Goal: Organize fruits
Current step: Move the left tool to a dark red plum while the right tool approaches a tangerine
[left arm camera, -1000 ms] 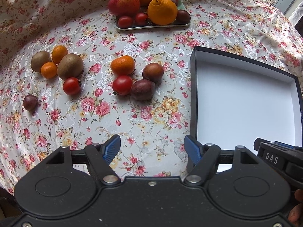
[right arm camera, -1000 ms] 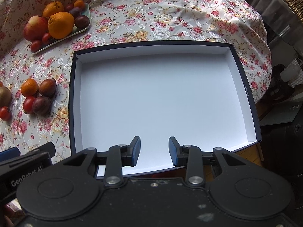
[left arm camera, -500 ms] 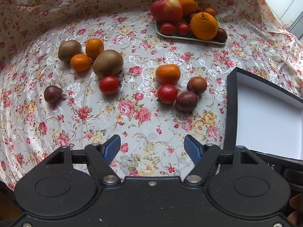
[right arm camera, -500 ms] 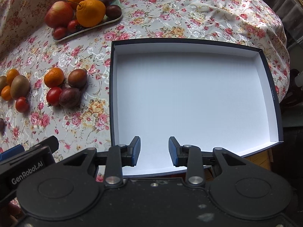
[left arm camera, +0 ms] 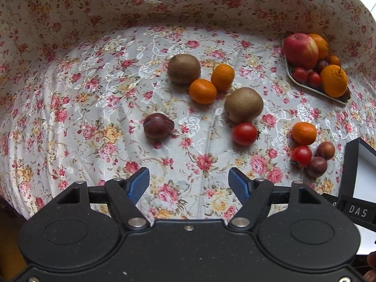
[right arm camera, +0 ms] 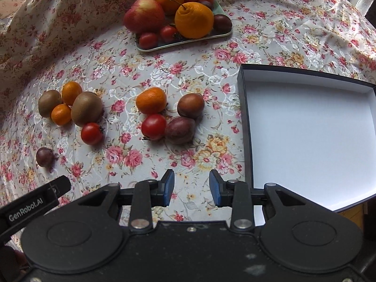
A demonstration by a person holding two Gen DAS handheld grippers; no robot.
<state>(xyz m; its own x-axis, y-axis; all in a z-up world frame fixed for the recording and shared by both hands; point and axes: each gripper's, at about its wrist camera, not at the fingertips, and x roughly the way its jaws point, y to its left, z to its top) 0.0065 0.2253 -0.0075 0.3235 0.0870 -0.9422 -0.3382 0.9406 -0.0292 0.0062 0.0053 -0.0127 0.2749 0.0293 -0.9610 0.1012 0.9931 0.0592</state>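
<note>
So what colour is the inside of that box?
White inside, with dark outer walls; the box shows best in the right wrist view.

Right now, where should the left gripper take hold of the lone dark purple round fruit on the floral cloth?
Grip the dark purple round fruit across its widest middle, coming from straight above with the open left gripper. It lies apart from the other fruits, so both sides appear free.

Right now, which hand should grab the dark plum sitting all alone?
Probably left. The lone plum sits just ahead of the left gripper, whose jaws are open and empty. For the right gripper, that plum lies far off to the side.
</note>
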